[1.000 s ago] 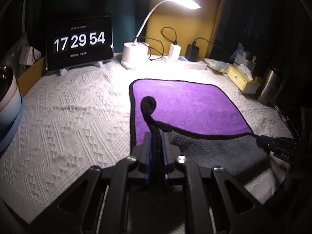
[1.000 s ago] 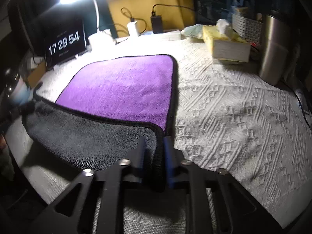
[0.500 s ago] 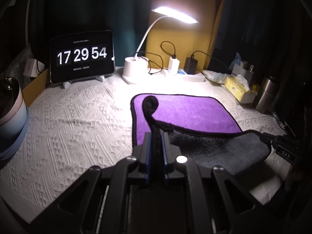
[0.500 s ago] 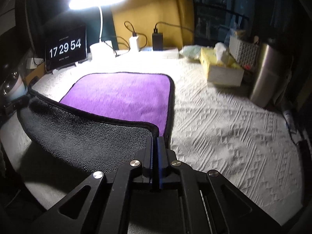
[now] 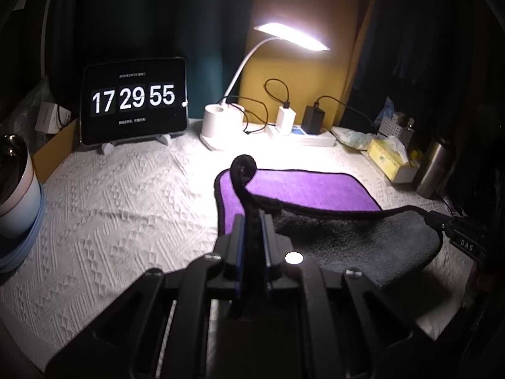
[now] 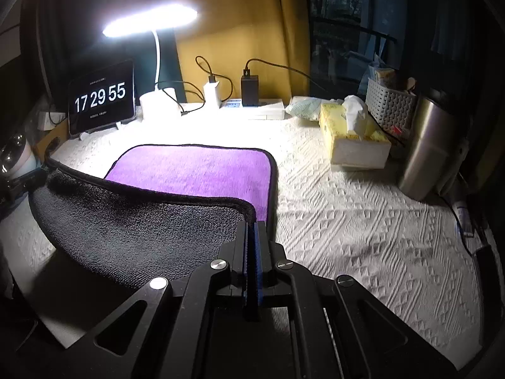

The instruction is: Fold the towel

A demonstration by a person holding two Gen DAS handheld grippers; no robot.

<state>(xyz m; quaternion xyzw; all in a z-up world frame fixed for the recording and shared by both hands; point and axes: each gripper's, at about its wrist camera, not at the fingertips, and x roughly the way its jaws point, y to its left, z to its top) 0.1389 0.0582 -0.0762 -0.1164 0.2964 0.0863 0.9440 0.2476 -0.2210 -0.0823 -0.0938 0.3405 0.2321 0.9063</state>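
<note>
The towel (image 5: 309,189) is purple on top and grey underneath, with a black hem. Its far half lies flat on the white tablecloth; its near edge is lifted, showing the grey side (image 6: 132,230). My left gripper (image 5: 252,221) is shut on the towel's near left corner, with the hanging loop sticking up between the fingers. My right gripper (image 6: 252,227) is shut on the near right corner. The right gripper also shows at the right edge of the left wrist view (image 5: 442,221), and the left gripper at the left edge of the right wrist view (image 6: 28,180).
A tablet clock (image 5: 134,101), a desk lamp (image 5: 221,123) and chargers on a power strip (image 5: 303,132) stand along the back. A tissue box (image 6: 353,139), a basket (image 6: 391,104) and a steel flask (image 6: 426,145) stand on the right. A mug (image 5: 15,189) stands at the left.
Both grippers have risen and pulled back with the towel's near edge, lifting more of the grey underside off the table. The clock went from 54 to 55.
</note>
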